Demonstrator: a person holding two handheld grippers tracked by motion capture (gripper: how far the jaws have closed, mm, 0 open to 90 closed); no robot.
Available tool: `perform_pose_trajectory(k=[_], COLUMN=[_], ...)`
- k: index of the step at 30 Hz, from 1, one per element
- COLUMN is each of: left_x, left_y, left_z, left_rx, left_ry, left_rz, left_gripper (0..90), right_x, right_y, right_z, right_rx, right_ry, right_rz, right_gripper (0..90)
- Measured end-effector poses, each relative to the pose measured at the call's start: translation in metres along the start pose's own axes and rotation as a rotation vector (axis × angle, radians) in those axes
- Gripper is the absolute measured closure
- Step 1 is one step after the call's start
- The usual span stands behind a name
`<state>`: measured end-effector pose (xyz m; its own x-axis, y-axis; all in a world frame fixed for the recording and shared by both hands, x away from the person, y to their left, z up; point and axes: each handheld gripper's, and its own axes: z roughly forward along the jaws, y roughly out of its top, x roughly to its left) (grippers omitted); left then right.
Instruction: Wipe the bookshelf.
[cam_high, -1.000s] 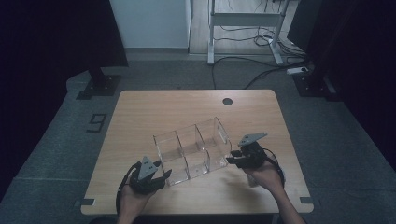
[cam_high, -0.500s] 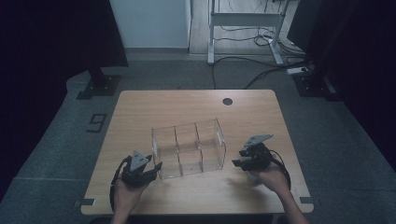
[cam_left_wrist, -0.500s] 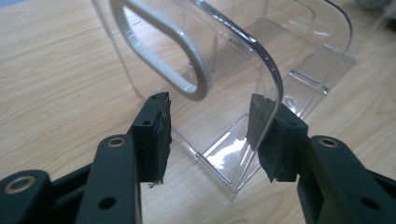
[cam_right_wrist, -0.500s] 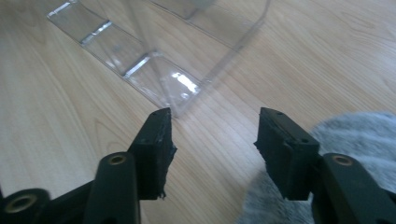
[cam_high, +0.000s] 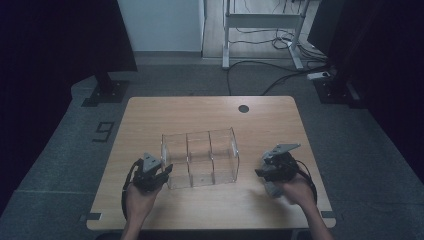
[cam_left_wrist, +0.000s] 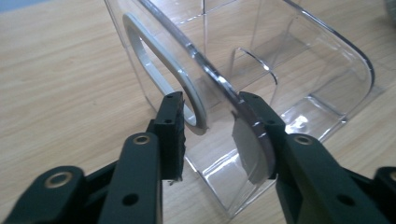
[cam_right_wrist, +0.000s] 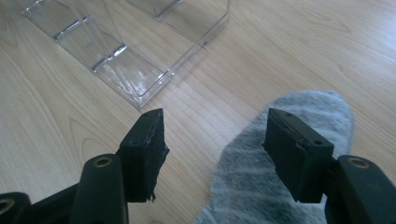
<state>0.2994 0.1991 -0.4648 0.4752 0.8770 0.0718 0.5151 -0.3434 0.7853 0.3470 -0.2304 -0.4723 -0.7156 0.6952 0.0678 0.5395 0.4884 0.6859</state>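
Straddling the end wall of the clear three-compartment organizer (cam_left_wrist: 261, 70) that stands mid-tabletop (cam_high: 150, 115), the left tongs (cam_left_wrist: 210, 126) have just been closing on it, while the right tongs (cam_right_wrist: 215, 140), just opening, hang spread and empty above a grey sock (cam_right_wrist: 261, 186).

1. A dark digit "9" (cam_high: 102, 131) is marked on the grey floor (cam_high: 60, 165), just left of the desk (cam_high: 150, 115).
2. No other text, label or brand is readable anywhere.
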Motion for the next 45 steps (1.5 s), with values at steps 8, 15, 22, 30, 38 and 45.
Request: perform_pose_trajectory(k=[8,15,22,30,38,45], left_x=[0.004,0.012,0.024,0.037,0.043,0.043], left_y=[0.003,0.006,0.007,0.007,0.001,-0.005], left_z=[0.004,0.010,0.012,0.013,0.014,0.016], left_rx=[-0.011,-0.013,-0.006,-0.013,-0.042,-0.030], left_ry=[0.039,0.024,0.008,-0.017,-0.036,-0.033], left_rz=[0.029,0.008,0.007,0.000,-0.016,-0.016], left_gripper=[71.4,76.4,80.2,82.9,68.7,72.4], right_x=[-0.009,-0.014,-0.023,-0.025,-0.025,-0.024], right_y=[0.000,0.000,-0.006,-0.021,-0.041,-0.042], right_z=[-0.012,-0.019,-0.021,-0.005,0.020,0.019], right_rx=[-0.032,-0.031,-0.004,0.103,0.259,0.262], right_ry=[-0.018,-0.035,-0.086,-0.090,-0.122,-0.136], right_rz=[0.023,0.034,0.056,0.032,-0.017,0.056], right_gripper=[36.5,32.7,24.6,17.2,26.4,40.7])
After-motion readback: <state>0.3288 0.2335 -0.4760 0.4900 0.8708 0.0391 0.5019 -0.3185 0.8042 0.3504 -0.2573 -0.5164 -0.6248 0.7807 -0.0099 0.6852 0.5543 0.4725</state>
